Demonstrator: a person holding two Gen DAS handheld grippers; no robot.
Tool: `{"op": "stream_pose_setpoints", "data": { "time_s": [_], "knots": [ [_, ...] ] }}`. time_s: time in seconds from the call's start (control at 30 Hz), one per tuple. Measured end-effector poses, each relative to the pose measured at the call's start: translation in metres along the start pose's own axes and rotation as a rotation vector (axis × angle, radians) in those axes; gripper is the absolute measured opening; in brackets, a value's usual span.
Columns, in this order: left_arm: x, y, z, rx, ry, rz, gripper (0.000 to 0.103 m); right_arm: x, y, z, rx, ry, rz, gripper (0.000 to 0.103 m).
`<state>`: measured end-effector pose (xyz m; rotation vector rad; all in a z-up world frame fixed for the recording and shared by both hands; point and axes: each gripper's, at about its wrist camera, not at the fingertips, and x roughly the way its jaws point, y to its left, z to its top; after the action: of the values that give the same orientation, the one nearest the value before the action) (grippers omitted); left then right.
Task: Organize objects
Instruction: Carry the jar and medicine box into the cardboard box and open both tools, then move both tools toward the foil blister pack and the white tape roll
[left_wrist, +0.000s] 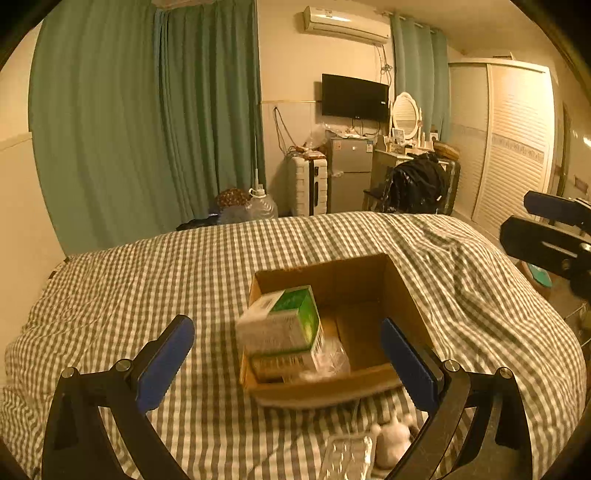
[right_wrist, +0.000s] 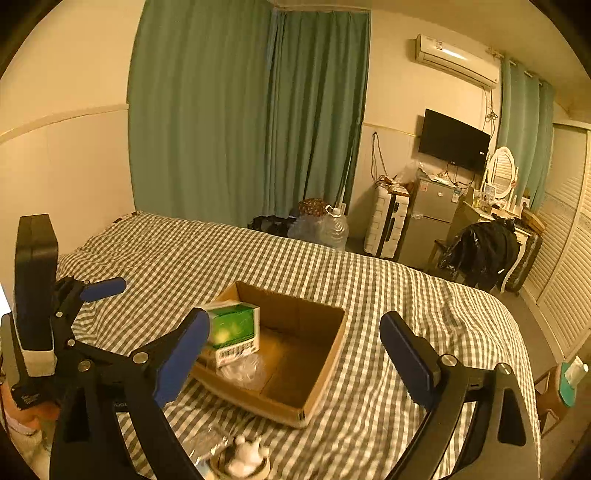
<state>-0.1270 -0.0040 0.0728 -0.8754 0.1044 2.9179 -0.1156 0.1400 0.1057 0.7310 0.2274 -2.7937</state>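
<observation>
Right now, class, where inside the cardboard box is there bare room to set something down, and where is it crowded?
The cardboard box is free on its right half and far side, bordered by the right and far walls. It is crowded along the left wall, where the green carton sits on other cartons beside crumpled clear plastic.

**Box half open, near edge cluttered**

Right side of the cardboard box (left_wrist: 373, 295) is bare floor, open from above. At nine o'clock inside it, the green-and-white carton (left_wrist: 284, 321) stands tall above crumpled plastic (left_wrist: 328, 360). At six o'clock, a white figurine (right_wrist: 245, 456) and clear packet (left_wrist: 347, 456) crowd the near bedspread (left_wrist: 129, 280).
</observation>
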Motion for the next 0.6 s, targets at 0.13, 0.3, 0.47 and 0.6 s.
{"op": "stream_pose_setpoints", "data": {
  "time_s": [0.13, 0.3, 0.47, 0.6],
  "knots": [
    [-0.012, -0.002, -0.019, -0.006, 0.027, -0.005, 0.103, -0.011, 0.005, -0.022, 0.009, 0.029, 0.008, 0.094],
    [-0.007, -0.003, -0.055, -0.017, 0.088, 0.023, 0.103, 0.004, 0.009, -0.064, 0.02, 0.106, 0.019, 0.094],
    [0.014, -0.009, -0.099, -0.009, 0.162, 0.052, 0.103, 0.043, 0.012, -0.115, 0.028, 0.199, 0.005, 0.094],
    [0.033, -0.021, -0.13, -0.017, 0.233, 0.025, 0.103, 0.071, 0.013, -0.15, 0.035, 0.266, -0.002, 0.094]
  ]
}}
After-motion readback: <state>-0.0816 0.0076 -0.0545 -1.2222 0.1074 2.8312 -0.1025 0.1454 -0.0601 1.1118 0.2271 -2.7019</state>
